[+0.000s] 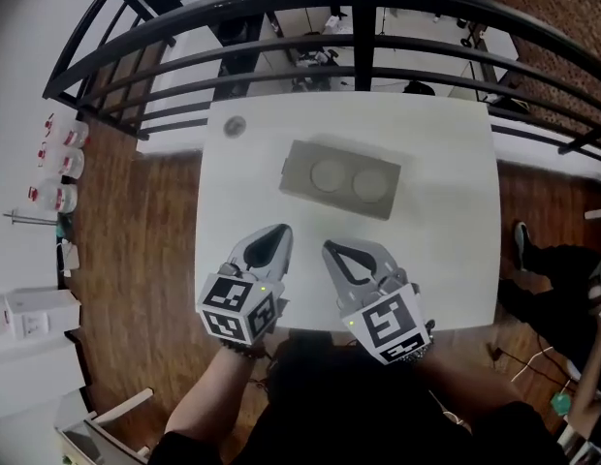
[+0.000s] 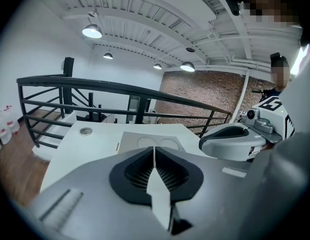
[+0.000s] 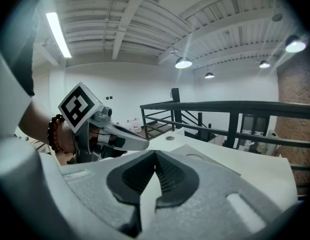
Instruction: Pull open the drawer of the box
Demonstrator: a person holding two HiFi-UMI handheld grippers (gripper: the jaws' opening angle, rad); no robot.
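Both tools were down at the near edge of the white counter (image 1: pixel 446 250), and nothing had been touched yet. The left hand-held gripper (image 1: pixel 281 232) had its jaws pressed together with nothing between them. The right hand-held gripper (image 1: pixel 332 250) was the same, closed tight and empty.

The grey box (image 1: pixel 339 179) sat at the middle of the counter, straight ahead of both tips and apart from them. Two round recesses showed in its top. Its long axis ran across the person, left to right and a little skewed, with the left end set farther away and the right end swung nearer.

A small tab (image 1: pixel 284 168) stuck out of the left short end. It was probably the drawer's pull, though it was too small to be sure. If so, the drawer would slide out leftward along that long axis.

The left hand-held gripper lay nearer that end, pointing forward and slightly right. The right one sat opposite the box's long near side, well placed to brace it. Either would have had to open its jaws before taking hold. A small round disc (image 1: pixel 235 125) lay at the far left corner, well clear of the box.
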